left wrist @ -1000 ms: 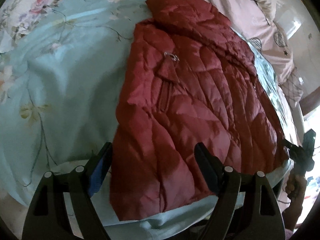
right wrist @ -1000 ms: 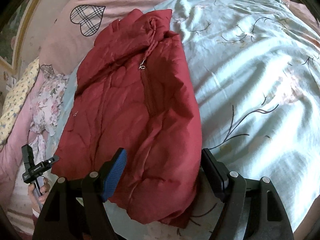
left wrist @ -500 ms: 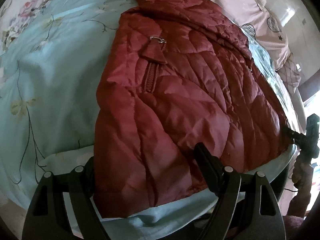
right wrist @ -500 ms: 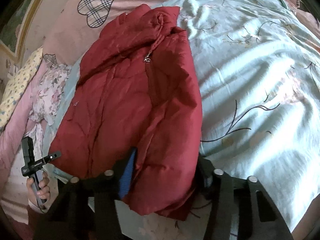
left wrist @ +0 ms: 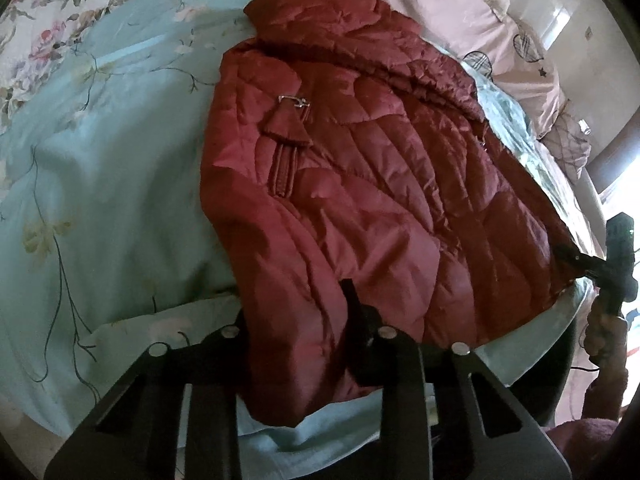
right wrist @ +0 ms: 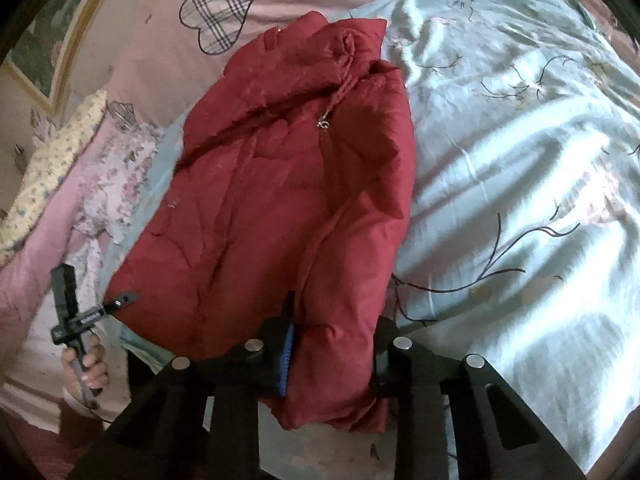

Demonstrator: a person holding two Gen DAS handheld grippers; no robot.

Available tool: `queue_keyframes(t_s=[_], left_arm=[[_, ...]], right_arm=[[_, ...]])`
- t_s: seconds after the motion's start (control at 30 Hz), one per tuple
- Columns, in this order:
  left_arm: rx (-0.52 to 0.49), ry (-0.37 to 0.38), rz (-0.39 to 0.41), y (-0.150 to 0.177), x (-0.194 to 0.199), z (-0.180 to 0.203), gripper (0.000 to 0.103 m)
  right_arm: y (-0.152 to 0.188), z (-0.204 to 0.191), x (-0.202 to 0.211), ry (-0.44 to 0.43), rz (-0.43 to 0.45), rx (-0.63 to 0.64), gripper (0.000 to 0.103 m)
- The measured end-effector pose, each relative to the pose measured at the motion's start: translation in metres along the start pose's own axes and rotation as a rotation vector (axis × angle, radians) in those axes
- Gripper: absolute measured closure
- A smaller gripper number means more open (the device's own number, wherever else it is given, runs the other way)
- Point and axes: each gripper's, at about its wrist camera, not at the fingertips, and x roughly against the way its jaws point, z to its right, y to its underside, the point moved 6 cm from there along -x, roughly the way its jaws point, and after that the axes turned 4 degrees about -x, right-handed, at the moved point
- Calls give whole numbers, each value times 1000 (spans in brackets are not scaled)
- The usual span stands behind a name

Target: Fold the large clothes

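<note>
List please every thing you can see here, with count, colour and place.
jacket: one, dark red, flat on the quilt, hem near both cameras
quilt: one, pale blue with flowers, over the bed
heart pillow: one, pink, behind the collar
floral cloth: one, white-pink, beside the jacket
left hand-held gripper: one, black, closing on the hem
right hand-held gripper: one, black with a blue pad, closing on the hem

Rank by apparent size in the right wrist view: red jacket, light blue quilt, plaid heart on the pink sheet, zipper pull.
1. light blue quilt
2. red jacket, close behind; nearness to the camera inflates it
3. plaid heart
4. zipper pull
</note>
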Motion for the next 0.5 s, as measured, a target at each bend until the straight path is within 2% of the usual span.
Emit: queue_keyframes(t_s=[0.1,0.27,0.5], left_arm=[[-17,11,29,-1,8,5,83],[-22,49,89,-11,27,10,86],[-10,83,223,-47,58,11,87]], right_arm=[[-2,-2,7,-43,17,-17,80],[-12,-9,24,-163,69,-56,82],[-41,-27,40,-247,151,-56,83]])
